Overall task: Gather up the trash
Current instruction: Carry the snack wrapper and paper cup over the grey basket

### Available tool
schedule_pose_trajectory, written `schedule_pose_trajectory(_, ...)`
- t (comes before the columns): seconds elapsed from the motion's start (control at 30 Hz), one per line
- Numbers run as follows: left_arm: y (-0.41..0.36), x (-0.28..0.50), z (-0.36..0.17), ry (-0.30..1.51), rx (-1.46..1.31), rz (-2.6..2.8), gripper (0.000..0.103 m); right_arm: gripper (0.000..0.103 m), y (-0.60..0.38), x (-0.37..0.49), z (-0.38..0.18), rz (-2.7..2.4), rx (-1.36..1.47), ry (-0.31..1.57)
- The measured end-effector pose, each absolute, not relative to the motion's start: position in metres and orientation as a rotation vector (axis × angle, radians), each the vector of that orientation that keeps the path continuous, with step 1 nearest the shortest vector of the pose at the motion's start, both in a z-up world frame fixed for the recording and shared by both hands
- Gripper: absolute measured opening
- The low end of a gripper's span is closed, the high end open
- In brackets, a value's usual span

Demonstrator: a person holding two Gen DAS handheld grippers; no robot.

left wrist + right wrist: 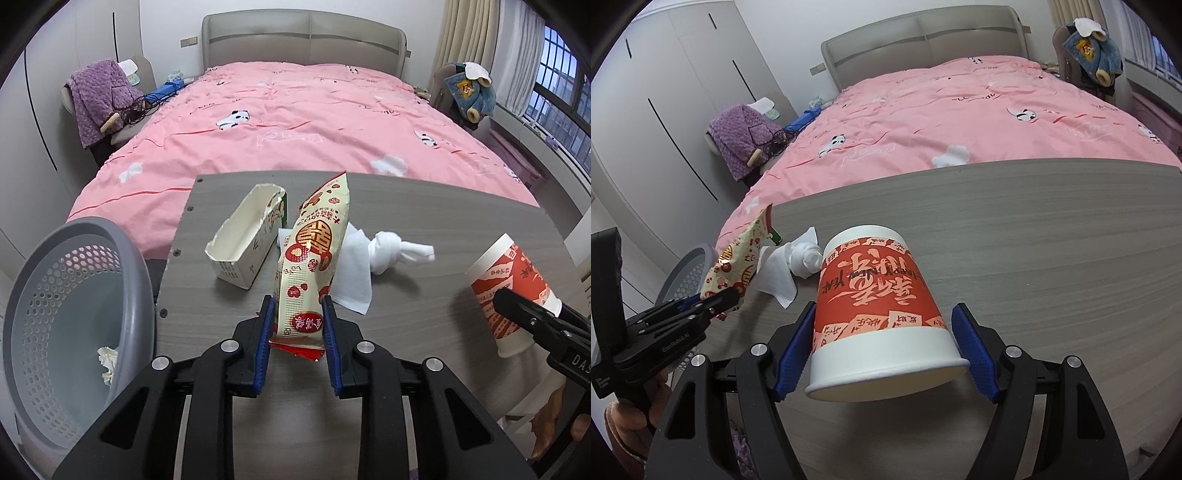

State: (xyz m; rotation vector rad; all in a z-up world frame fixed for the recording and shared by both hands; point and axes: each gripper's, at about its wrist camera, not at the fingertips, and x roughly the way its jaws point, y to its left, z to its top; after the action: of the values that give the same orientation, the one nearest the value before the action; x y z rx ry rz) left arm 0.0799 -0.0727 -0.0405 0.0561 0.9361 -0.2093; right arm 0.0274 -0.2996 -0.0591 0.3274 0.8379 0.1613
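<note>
Grey basket [74, 280] w/ crumpled tissue [107, 363], torn carton [245, 240] empty

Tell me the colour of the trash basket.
Grey, with perforated walls; the basket shows best in the left wrist view.

The left claw [298, 314] covers the near end of the snack wrapper [314, 254], and a red wrapper [299, 350] beneath shows only as a torn edge. The wrapper also hides part of the white tissue [352, 273] and of the torn carton's [245, 240] right side. In the left wrist view the right claw [524, 314] crosses the paper cup [506, 284], hiding its right side. In the right wrist view the cup's [875, 302] open mouth faces away from the lens, so its inside cannot be told. The grey basket [74, 295] is cut by the left edge; the crumpled scrap [107, 363] inside is too small to identify. The counter's [1034, 258] near edge lies out of frame.
</note>
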Motion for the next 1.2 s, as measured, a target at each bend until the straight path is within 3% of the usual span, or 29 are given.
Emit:
schedule_pose_trajectory(0.6,-0.001,0.038,0.0,0.846,-0.017,-0.155,0.025,0.071,-0.234,0.017,-0.017,0.242,0.253,0.778)
schedule_pose_trajectory(1.2,0.127,0.034,-0.019,0.878,-0.107,0.088,0.025,0.071,-0.105,0.061,-0.015,0.444,0.144,0.811)
